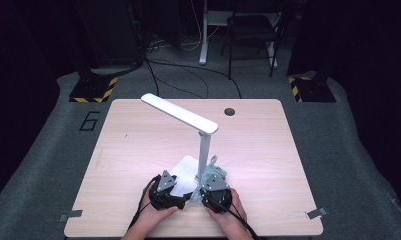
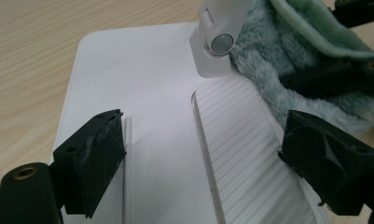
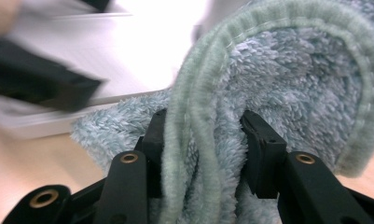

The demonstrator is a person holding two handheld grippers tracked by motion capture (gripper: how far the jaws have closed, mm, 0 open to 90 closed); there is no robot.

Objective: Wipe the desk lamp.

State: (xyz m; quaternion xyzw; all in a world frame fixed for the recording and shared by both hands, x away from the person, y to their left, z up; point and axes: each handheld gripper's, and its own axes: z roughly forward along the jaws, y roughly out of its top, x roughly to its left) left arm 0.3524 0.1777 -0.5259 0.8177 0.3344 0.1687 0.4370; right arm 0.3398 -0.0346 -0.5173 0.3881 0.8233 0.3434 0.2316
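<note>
Cloth, pale green and fluffy (image 3: 250,88), sits bunched between the right hand-held gripper (image 3: 203,140) jaws, clenched on it, just right of the left hand-held gripper (image 2: 198,158), released over the white lamp base (image 2: 142,93).

Black grippers (image 1: 168,192), grey three-cornered top plates, brass-ringed screw holes, black cables trailing, bare forearms.

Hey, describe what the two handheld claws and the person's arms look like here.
Both are black, blocky tools. The left claw has two chunky black jaws with worn, scuffed pads and brass-coloured rivets. The right claw matches it, with the same rivets. Each carries a grey three-cornered plate on top, and a black cable trails back. The forearms are bare, no sleeves.
</note>
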